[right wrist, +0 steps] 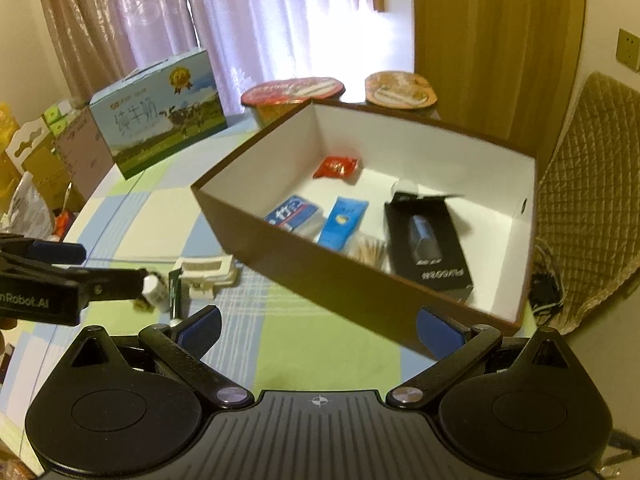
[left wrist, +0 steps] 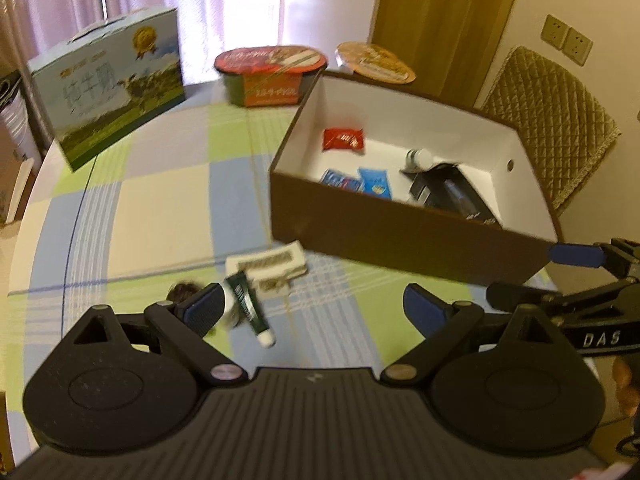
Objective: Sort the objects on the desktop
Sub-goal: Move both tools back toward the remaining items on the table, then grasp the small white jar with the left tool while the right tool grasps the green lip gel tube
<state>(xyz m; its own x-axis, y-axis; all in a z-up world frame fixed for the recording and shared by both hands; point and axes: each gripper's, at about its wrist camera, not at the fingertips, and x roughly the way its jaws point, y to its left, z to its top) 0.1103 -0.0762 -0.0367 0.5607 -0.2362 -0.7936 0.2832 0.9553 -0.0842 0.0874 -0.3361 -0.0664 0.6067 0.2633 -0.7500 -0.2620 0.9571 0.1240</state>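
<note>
Hovering above the checked tablecloth point(left wrist: 168, 208), both your grippers gape wide and empty: left gripper point(left wrist: 312, 312) near the green tube point(left wrist: 250, 308), right gripper point(right wrist: 318, 334) beside the brown box point(right wrist: 344, 280).

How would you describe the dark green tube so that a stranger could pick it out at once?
Start at the big brown box on the checked tablecloth. On the cloth in front of its near left corner lies a small cluster of loose items. The dark green tube is the only long thin one, with a white cap, beside a white bottle and a cream packet.
</note>
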